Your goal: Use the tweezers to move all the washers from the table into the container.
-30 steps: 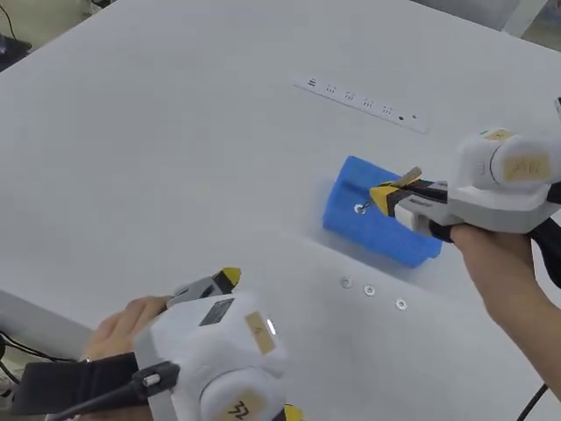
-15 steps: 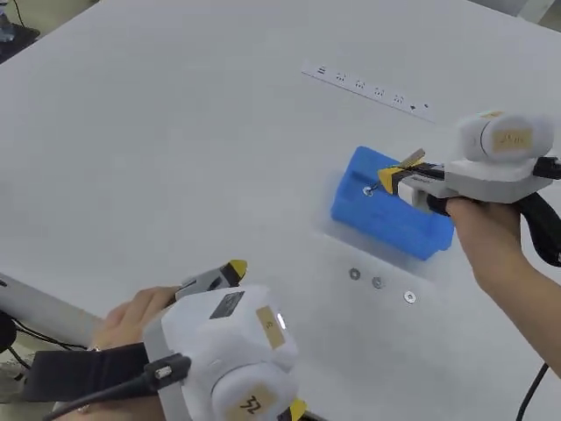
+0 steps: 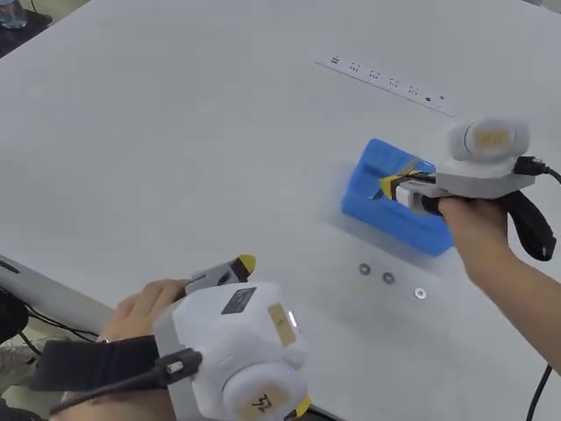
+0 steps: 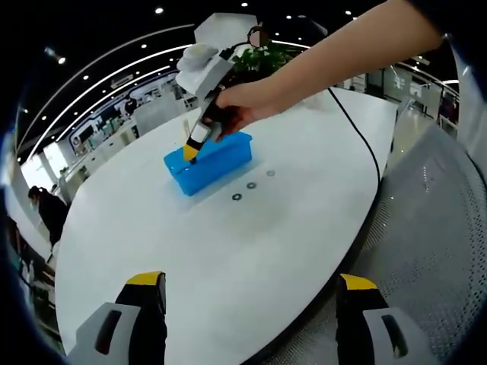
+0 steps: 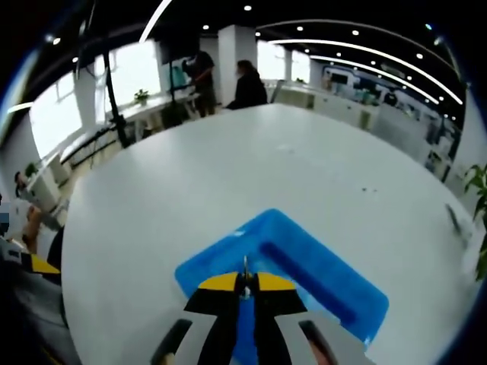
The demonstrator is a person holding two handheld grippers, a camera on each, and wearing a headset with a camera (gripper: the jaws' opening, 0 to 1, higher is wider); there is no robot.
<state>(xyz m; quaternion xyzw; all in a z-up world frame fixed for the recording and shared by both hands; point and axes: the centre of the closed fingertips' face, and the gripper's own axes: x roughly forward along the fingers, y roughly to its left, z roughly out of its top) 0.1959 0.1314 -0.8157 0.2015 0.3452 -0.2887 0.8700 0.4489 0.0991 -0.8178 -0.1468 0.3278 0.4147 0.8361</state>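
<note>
A blue container point(image 3: 386, 221) stands on the white table point(image 3: 175, 149). My right gripper point(image 3: 391, 186) hovers over its left end, shut on thin metal tweezers point(image 5: 245, 268) that point down into the container point(image 5: 304, 255). I cannot make out a washer at the tweezers' tip. Three small washers point(image 3: 388, 278) lie in a row on the table just in front of the container, and they show as washers point(image 4: 252, 185) beside the container point(image 4: 221, 156) in the left gripper view. My left gripper point(image 4: 251, 280) is held open and empty near the table's front edge, far from them.
A white power strip point(image 3: 386, 83) lies flat at the back of the table. The table's rounded front edge point(image 3: 53, 294) runs under my left gripper point(image 3: 273, 335). Distant desks and people stand beyond the table point(image 5: 228, 84).
The head view has shifted up and right. My right gripper has stayed over the container's left end; a washer at the tweezers' tip earlier is no longer distinguishable. The left gripper has hardly moved.
</note>
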